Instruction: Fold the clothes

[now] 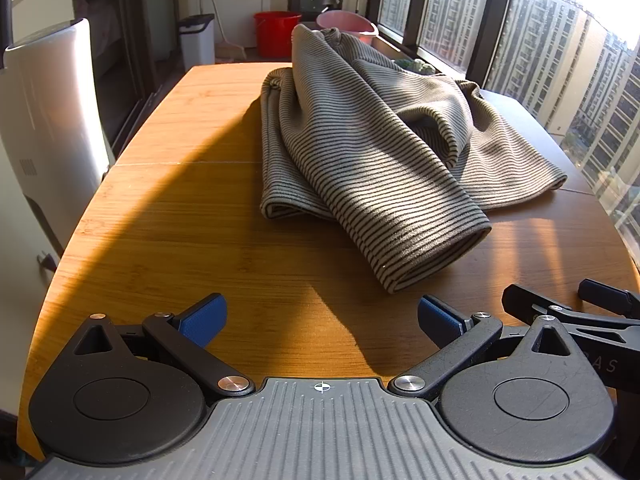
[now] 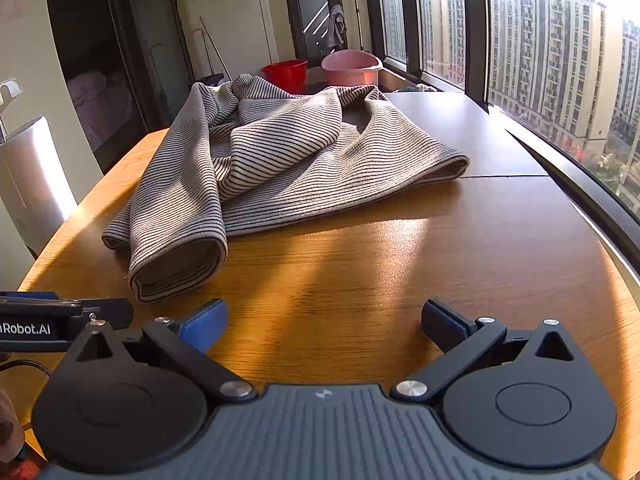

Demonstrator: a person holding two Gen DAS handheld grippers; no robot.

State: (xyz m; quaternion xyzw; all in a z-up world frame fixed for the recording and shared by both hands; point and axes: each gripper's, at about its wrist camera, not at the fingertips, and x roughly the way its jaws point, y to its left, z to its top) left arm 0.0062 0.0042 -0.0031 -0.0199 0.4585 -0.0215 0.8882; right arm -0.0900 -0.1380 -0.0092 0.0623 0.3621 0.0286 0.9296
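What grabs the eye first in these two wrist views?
The striped garment lies crumpled mid-table on the wooden table, one sleeve end pointing toward the cameras. Low sun throws bright bands and deep shadow across the wood. Both the left tongs and the right tongs sit open and empty short of the cloth, with high-rise blocks filling the windows on the right.

A high-rise flat's balcony room is showing here. Beyond the desk (image 1: 168, 208), a red bucket (image 1: 276, 34), pink basin (image 2: 352, 66) and broom (image 1: 224, 20) are standing beside tall windows (image 2: 520, 40).
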